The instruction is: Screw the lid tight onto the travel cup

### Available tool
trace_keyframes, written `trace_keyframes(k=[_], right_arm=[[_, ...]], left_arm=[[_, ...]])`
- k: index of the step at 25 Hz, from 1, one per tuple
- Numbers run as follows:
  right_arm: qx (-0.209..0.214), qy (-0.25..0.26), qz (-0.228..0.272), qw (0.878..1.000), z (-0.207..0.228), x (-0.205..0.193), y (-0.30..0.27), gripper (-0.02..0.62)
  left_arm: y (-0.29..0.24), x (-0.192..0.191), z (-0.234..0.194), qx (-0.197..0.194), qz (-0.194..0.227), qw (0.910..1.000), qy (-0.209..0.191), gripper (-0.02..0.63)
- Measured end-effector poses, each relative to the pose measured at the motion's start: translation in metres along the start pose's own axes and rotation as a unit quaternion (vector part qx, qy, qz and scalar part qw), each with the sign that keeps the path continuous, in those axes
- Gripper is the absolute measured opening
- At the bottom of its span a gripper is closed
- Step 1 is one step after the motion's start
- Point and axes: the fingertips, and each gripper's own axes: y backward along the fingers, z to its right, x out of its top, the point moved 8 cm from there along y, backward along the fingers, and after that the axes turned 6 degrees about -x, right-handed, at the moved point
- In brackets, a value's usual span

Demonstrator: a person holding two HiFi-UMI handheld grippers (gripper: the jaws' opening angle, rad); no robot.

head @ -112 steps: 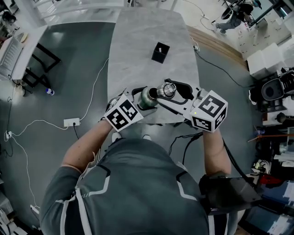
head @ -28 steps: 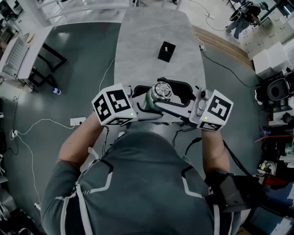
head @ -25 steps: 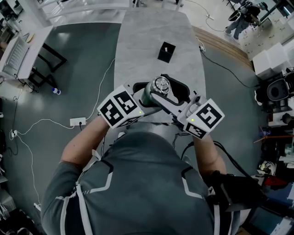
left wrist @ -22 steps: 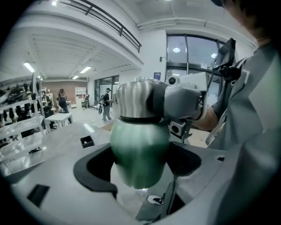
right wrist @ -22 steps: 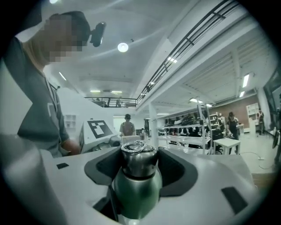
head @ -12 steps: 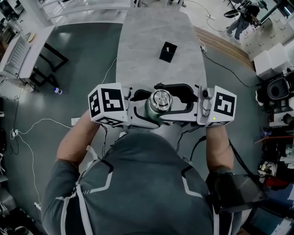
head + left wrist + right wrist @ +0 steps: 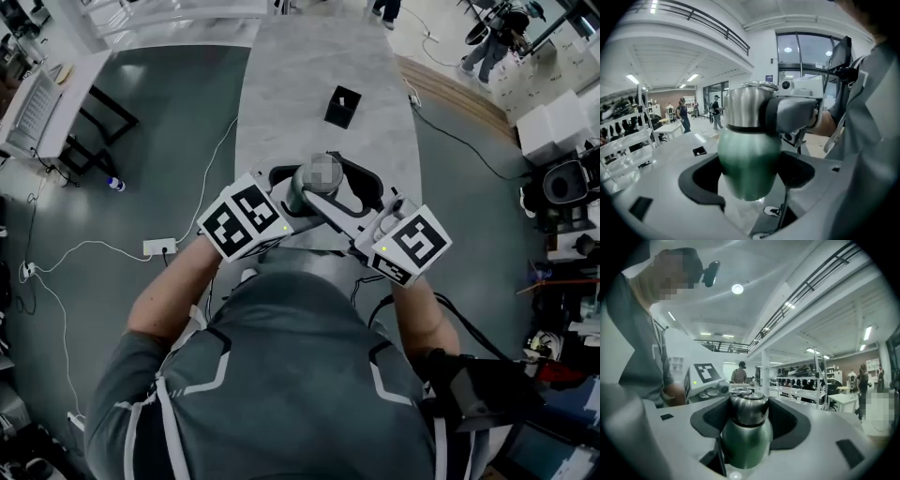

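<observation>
Left tongs (image 7: 750,172) clamp the green steel travel cup (image 7: 743,446) by its body over the 6 o'clock end of the grey bench (image 7: 319,56), while right tongs (image 7: 743,420), jaws just closing, pinch its shiny steel lid (image 7: 748,409): rigid, weighty, probably slippery, best gripped squarely round the sides.

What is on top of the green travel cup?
A steel lid; the right hand-held gripper has just been closing its jaws on it. The threads underneath are covered.

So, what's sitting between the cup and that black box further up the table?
Nothing. In the head view, the stretch of table between the travel cup and the black box is bare.
</observation>
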Motion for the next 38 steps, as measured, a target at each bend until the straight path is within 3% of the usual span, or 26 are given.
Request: trace_keyframes(k=[3,7,9,11,13,15,17,20,22,23,25,27,30,33,35,38], right_arm=[[0.086,0.002,-0.003,0.996,0.001,0.006,0.006,0.291],[0.247,-0.035,0.024,0.968,-0.002,0.022,0.015,0.302],[0.291,-0.029,0.030,0.956,-0.004,0.028,0.016,0.302],[0.311,-0.019,0.025,0.950,-0.006,0.029,0.016,0.302],[0.319,-0.020,0.024,0.947,-0.008,0.028,0.015,0.296],[0.298,-0.027,0.035,0.954,-0.006,0.025,0.014,0.270],[0.235,-0.032,0.041,0.971,0.000,0.020,0.013,0.268],[0.091,-0.019,0.027,0.995,0.004,0.008,0.007,0.267],[0.029,-0.008,0.007,1.000,0.001,0.000,0.000,0.267],[0.026,0.002,-0.002,1.000,-0.001,-0.003,-0.001,0.268],[0.064,0.012,-0.012,0.998,-0.002,-0.004,0.001,0.270],[0.136,-0.002,-0.011,0.991,0.001,0.000,0.009,0.290],[0.241,-0.004,-0.008,0.971,-0.001,0.012,0.015,0.305],[0.307,0.012,-0.003,0.952,-0.010,0.023,0.015,0.304],[0.325,0.018,0.002,0.946,-0.014,0.025,0.015,0.289],[0.283,0.009,0.012,0.959,-0.010,0.022,0.014,0.275]], left_arm=[[0.006,0.001,0.007,-0.059,0.017,0.9979,-0.022,0.370],[0.022,0.005,0.023,-0.174,0.035,0.9821,-0.064,0.370],[0.023,0.009,0.030,-0.212,0.039,0.9739,-0.072,0.370],[0.021,0.013,0.035,-0.225,0.035,0.9703,-0.081,0.370],[0.020,0.014,0.037,-0.220,0.030,0.9711,-0.087,0.370],[0.019,0.012,0.032,-0.199,0.036,0.9765,-0.076,0.370],[0.017,0.010,0.024,-0.147,0.040,0.9868,-0.054,0.370],[0.006,0.004,0.008,-0.029,0.017,0.9989,-0.031,0.370],[-0.001,-0.004,0.001,0.022,-0.005,0.9993,-0.030,0.370],[-0.003,-0.007,0.000,0.029,-0.013,0.9989,-0.034,0.370],[-0.003,-0.010,0.003,0.007,-0.011,0.9988,-0.048,0.370],[0.001,-0.009,0.012,-0.056,0.009,0.9962,-0.066,0.370],[0.011,-0.002,0.025,-0.145,0.023,0.9845,-0.097,0.370],[0.014,0.005,0.034,-0.182,0.013,0.9751,-0.127,0.370],[0.014,0.007,0.037,-0.187,0.009,0.9727,-0.137,0.370],[0.013,0.007,0.031,-0.150,0.011,0.9812,-0.121,0.370]])
